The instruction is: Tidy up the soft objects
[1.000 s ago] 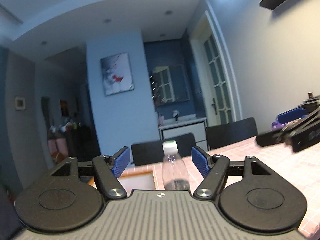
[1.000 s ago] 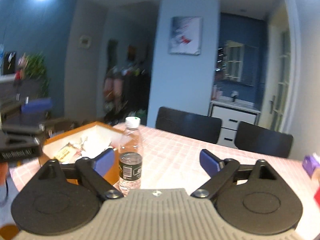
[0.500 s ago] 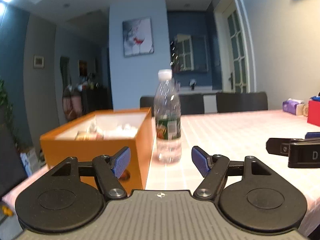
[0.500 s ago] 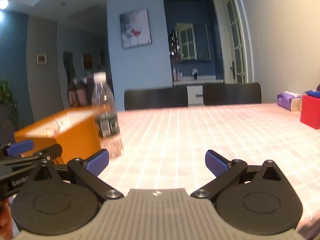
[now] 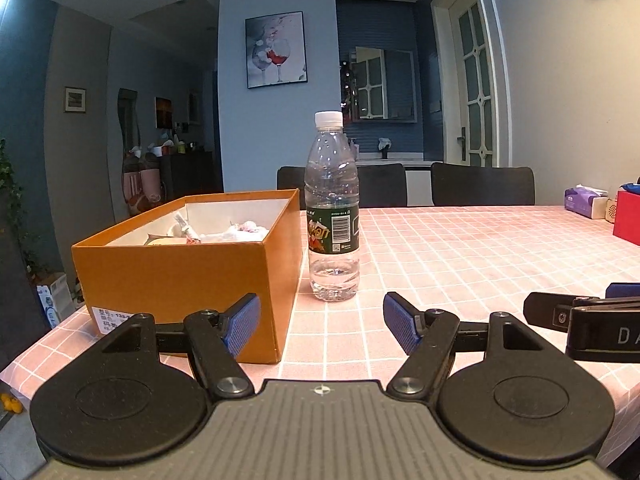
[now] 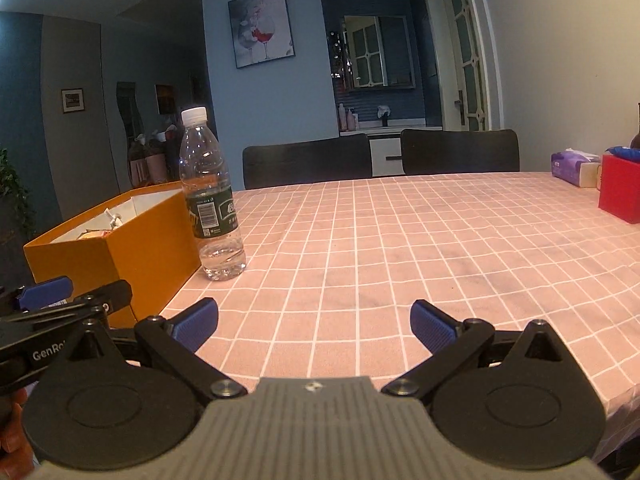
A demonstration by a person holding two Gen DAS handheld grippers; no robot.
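Observation:
An open orange box [image 5: 188, 268] stands on the pink checked tablecloth [image 5: 460, 256] at the left, with several pale soft items [image 5: 236, 230] inside. A clear water bottle [image 5: 331, 216] stands upright just right of the box. My left gripper [image 5: 320, 324] is open and empty, low at the table's near edge, in front of the box corner and bottle. My right gripper [image 6: 314, 322] is open and empty, over the bare cloth to the right of the bottle [image 6: 212, 200] and box [image 6: 116, 236]. The right gripper also shows at the right of the left wrist view [image 5: 588, 320].
A red box [image 6: 620, 188] and a purple tissue pack [image 6: 574, 168] sit at the table's far right. Two black chairs [image 6: 380, 158] stand behind the far edge. The left gripper's fingers [image 6: 44, 292] reach in at the left of the right wrist view.
Both grippers have dropped from looking up at the room to level with the table, and have settled near its front edge. Both stay open and empty.

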